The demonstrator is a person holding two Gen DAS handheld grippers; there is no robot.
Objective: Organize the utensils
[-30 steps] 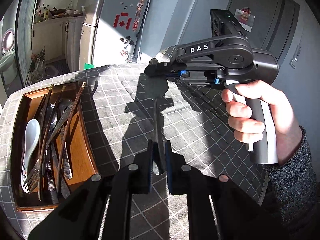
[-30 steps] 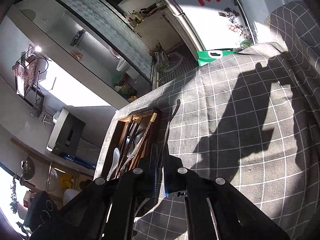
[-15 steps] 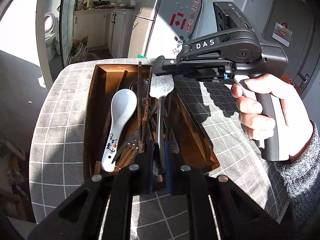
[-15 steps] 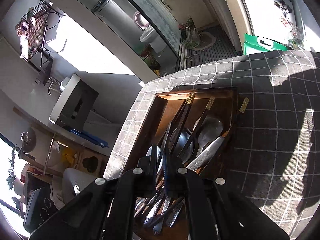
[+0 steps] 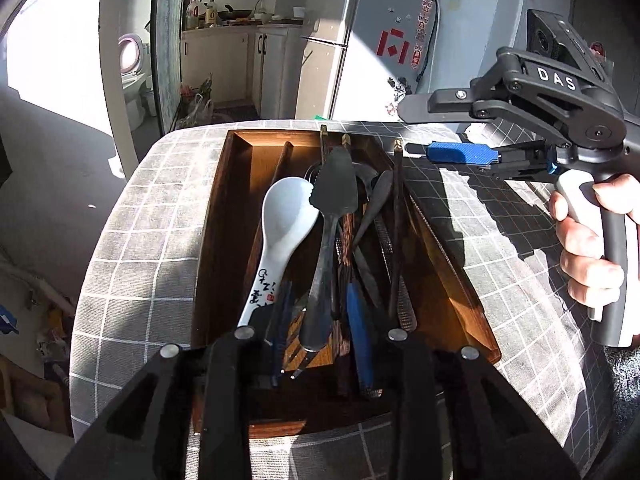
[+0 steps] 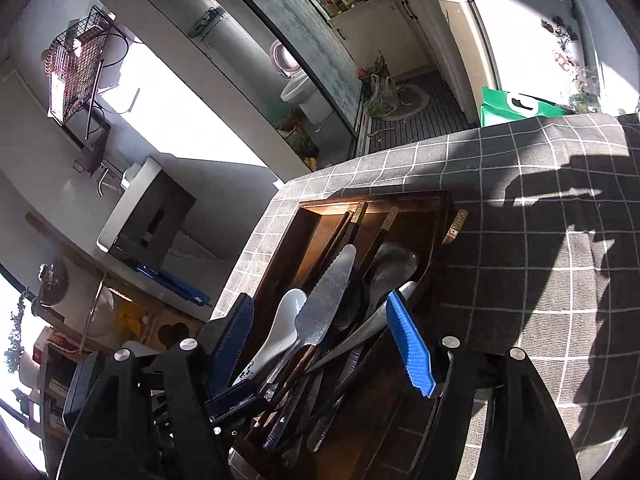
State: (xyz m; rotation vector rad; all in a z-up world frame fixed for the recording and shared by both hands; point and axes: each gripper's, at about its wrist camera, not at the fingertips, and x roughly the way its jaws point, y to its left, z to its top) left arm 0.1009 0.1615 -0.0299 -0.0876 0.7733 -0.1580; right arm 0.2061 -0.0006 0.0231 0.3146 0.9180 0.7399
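Left gripper was wide open over the near end of the tray, nothing between its fingers. Right gripper was wide open too, blue pads spread, hovering above the tray's right side; in the left view it showed at with the hand on its grip.

The server lay in the tray, handle toward the left gripper, blade partly over the white spoon. Chopsticks, a metal spoon and other handles were piled loose beside it, some ends sticking out over the far rim.

Risks, as a guess: the server sits on top of the pile, so a bump from either finger while pulling away could slide or tip it. The chopstick over the right rim could get knocked onto the tablecloth. The tangled pile makes any next pick likely to drag neighbours.

The left view gave the tray's full length and the right gripper from outside. The right view alone showed the server's serrated edge and the gold chopstick tips.
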